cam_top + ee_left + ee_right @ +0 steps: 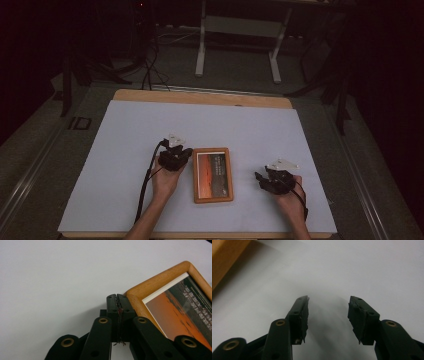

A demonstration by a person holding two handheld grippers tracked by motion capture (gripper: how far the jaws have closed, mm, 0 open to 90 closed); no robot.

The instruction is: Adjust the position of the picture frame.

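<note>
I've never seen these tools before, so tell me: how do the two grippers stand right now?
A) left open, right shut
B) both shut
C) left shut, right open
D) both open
C: the left gripper has its jaws pressed together beside the wooden picture frame, while the right gripper shows a wide gap.

Framed picture (213, 175) lies between left gripper (176, 154) and right gripper (272, 179).
</note>
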